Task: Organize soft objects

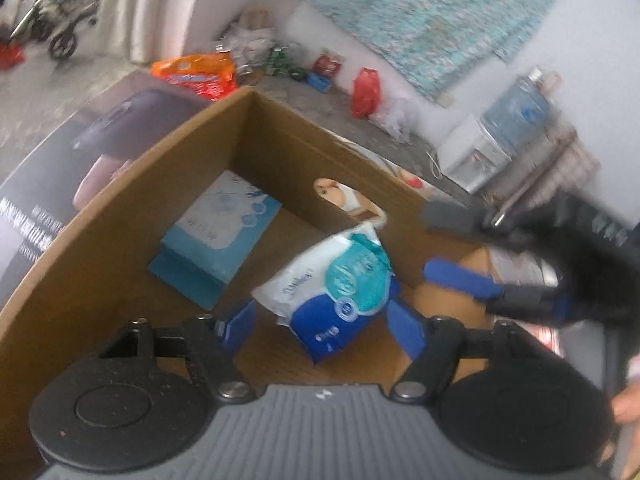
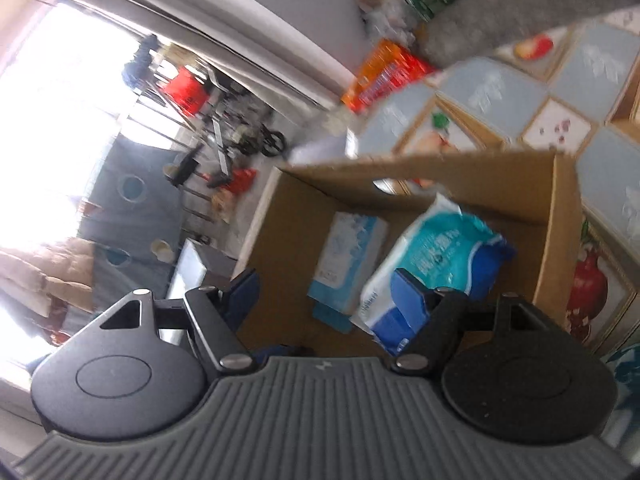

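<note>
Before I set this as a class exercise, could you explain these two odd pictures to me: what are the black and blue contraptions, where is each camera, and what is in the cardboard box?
There is no robot here. A person holds a hand tool in each hand, each with two blue-padded jaws and a wide-angle camera looking forward along them.

One picture comes from the left gripper, the other from the right gripper. That is why black hardware fills the bottom of both. The right tool also shows at the right edge of the left view.

Both look into an open cardboard box. On its floor lie two soft packs: a flat pale blue pack and a puffier white, teal and blue pack.

Both sets of jaws stand open. The puffy pack sits between the left jaws, but the pads do not press it, so nothing is held.
</note>
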`<state>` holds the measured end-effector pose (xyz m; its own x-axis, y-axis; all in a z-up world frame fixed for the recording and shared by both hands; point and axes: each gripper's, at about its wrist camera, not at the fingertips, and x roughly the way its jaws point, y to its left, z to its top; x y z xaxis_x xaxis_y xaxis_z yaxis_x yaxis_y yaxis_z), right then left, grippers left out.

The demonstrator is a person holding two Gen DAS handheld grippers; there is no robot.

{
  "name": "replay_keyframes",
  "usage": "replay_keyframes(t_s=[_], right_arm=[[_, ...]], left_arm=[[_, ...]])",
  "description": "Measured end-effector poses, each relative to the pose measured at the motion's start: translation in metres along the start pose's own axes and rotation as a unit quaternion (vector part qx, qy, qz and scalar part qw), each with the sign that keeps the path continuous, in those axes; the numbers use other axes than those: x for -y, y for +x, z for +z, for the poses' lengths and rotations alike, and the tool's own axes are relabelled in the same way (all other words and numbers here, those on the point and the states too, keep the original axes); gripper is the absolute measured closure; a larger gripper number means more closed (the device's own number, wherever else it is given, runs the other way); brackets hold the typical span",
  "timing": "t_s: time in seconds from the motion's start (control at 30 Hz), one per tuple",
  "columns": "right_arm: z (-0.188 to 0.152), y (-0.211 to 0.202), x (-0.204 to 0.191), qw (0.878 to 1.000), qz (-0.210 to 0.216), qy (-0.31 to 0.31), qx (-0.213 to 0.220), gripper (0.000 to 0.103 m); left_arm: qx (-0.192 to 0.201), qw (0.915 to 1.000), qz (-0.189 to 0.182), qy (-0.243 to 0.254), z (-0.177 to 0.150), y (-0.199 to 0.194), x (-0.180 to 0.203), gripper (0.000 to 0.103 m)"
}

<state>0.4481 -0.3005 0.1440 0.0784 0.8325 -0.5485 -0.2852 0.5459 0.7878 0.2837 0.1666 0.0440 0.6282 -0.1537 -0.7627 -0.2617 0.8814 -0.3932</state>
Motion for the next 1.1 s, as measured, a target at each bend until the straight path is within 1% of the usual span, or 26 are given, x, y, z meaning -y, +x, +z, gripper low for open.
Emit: replay_keyframes(t_s=[0.07,0.13,0.17,0.23,0.27,0.37,0.47,0.53,0.6,0.7,0.73,0.8,0.9,0.93,1.0,1.1], right_arm=[[-0.001,-0.021,-0.002,0.999,0.024,-0.009,0.022,0.031],[-0.004,-0.044,-0.002,0.998,0.04,-0.018,0.038,0.031],[-0.006,-0.057,-0.002,0.998,0.044,-0.021,0.045,0.03],[-0.013,-0.084,0.002,0.997,0.05,-0.026,0.061,0.029],[-0.016,-0.094,0.004,0.996,0.051,-0.029,0.067,0.028],[-0.025,-0.125,0.017,0.995,0.05,-0.029,0.087,0.026],[-0.031,-0.15,0.035,0.993,0.05,-0.019,0.103,0.025],[-0.033,-0.161,0.048,0.993,0.049,-0.009,0.109,0.025],[-0.035,-0.171,0.061,0.992,0.047,0.003,0.115,0.024],[-0.036,-0.179,0.078,0.991,0.04,0.016,0.123,0.023],[-0.036,-0.181,0.083,0.991,0.04,0.019,0.126,0.023],[-0.037,-0.184,0.092,0.99,0.038,0.027,0.131,0.023],[-0.039,-0.186,0.101,0.99,0.038,0.034,0.132,0.023],[-0.039,-0.186,0.103,0.99,0.038,0.036,0.131,0.023],[-0.041,-0.186,0.107,0.99,0.036,0.04,0.133,0.023],[-0.042,-0.186,0.11,0.989,0.035,0.043,0.135,0.023]], left_arm=[[-0.006,0.9996,-0.007,0.027,-0.009,-0.002,0.014,0.039],[-0.014,0.9985,-0.021,0.05,-0.013,0.0,0.026,0.048],[-0.021,0.9976,-0.029,0.059,-0.014,0.003,0.032,0.05],[-0.037,0.9962,-0.041,0.068,-0.015,0.01,0.043,0.058],[-0.047,0.9956,-0.047,0.066,-0.016,0.015,0.046,0.059],[-0.088,0.9934,-0.066,0.033,-0.012,0.04,0.052,0.063],[-0.112,0.9912,-0.07,-0.007,-0.008,0.068,0.051,0.064],[-0.134,0.9879,-0.073,-0.029,-0.005,0.088,0.051,0.064],[-0.146,0.9862,-0.069,-0.038,-0.002,0.106,0.052,0.064],[-0.157,0.9833,-0.059,-0.07,0.001,0.126,0.05,0.063],[-0.153,0.9839,-0.056,-0.074,0.002,0.13,0.05,0.063],[-0.128,0.9872,-0.044,-0.083,0.006,0.132,0.048,0.063],[-0.104,0.9851,-0.05,-0.128,0.012,0.13,0.037,0.063],[-0.094,0.9853,-0.047,-0.135,0.013,0.127,0.035,0.063],[-0.072,0.987,-0.037,-0.139,0.015,0.121,0.032,0.063],[-0.057,0.9885,-0.024,-0.138,0.017,0.116,0.031,0.064]])
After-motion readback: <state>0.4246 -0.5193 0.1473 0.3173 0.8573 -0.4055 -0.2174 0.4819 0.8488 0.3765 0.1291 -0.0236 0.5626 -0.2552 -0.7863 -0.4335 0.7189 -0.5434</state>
